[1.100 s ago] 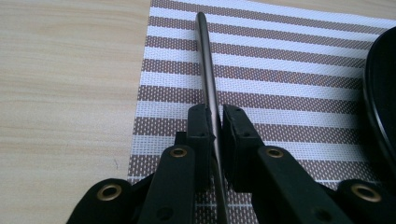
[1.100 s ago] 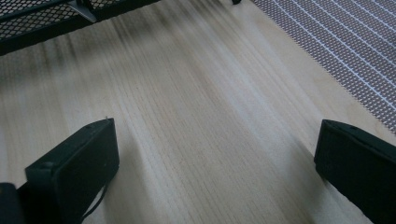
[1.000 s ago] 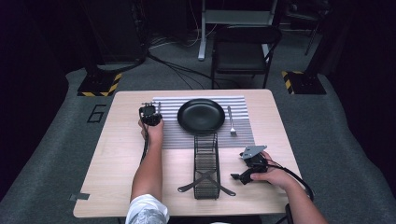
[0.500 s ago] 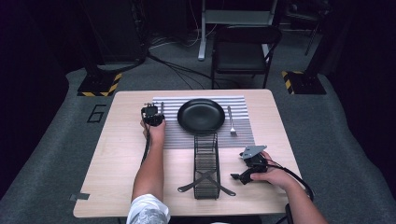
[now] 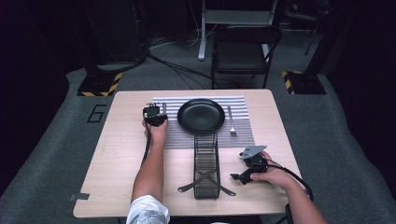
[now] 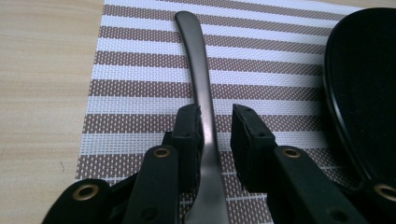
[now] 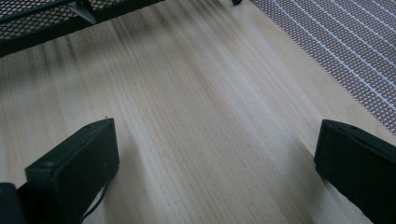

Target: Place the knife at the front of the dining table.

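The left gripper view shows a dark utensil handle (image 6: 198, 88) lying lengthwise on the striped placemat (image 6: 140, 70), passing between the jaws of the left gripper (image 6: 215, 135). The jaws have just been opening: the handle lies against the left pad with a clear gap to the right pad, so it is not clamped. The rim of the black plate (image 6: 359, 93) lies just beside the handle on the same mat.

The high view places the left gripper (image 5: 154, 115) at the mat's left edge, beside the plate (image 5: 201, 115); the handle is too small to make out there. A fork (image 5: 230, 121) lies on the mat on the plate's other side. A wire mesh rack (image 5: 206, 165) stands on the table (image 5: 112, 158) near the mat; its contents cannot be told.

The right gripper (image 7: 215, 163) rests over bare wood, jaws spread wide, holding nothing
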Motion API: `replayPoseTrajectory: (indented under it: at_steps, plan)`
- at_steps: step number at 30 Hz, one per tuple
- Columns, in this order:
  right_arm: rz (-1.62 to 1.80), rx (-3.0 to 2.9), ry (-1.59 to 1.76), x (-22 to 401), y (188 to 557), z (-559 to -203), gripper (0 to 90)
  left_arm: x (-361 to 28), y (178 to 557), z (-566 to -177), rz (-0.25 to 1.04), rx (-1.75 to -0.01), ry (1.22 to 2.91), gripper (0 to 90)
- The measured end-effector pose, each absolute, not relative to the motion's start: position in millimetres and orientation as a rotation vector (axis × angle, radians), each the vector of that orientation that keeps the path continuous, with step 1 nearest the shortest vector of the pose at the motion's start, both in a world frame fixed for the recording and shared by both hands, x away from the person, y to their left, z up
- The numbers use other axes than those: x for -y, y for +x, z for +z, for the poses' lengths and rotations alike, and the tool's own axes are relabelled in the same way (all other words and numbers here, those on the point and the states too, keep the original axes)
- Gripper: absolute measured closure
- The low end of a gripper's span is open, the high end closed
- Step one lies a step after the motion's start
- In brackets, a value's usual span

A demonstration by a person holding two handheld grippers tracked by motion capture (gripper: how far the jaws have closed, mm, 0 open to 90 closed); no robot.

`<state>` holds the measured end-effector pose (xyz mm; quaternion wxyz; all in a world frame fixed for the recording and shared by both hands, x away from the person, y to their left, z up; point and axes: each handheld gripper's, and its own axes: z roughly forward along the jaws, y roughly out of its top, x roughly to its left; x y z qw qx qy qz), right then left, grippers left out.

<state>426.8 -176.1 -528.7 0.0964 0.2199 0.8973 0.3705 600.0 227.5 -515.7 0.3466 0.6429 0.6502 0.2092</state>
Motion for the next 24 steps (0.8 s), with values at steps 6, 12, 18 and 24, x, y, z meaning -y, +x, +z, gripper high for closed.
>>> replayPoseTrajectory:
  at_steps: [6, 12, 18, 24]
  plan:
    - [1.097, -2.658, 0.652, 176.1, 426.7, -528.7, 0.0, -231.8, 596.6, -505.7, 0.558, -1.649, 1.681, 65.7]
    - [1.097, -2.659, 0.65, 176.2, 426.8, -528.7, 0.0, -239.5, 587.9, -491.6, 0.569, -1.638, 1.665, 61.3]
    - [1.098, -2.658, 0.653, 176.1, 426.7, -528.7, 0.0, -246.6, 576.6, -473.5, 0.527, -1.588, 1.701, 55.3]
    - [1.097, -2.659, 0.649, 176.2, 426.8, -528.7, 0.0, -241.8, 562.1, -455.0, 0.497, -1.498, 1.796, 51.3]
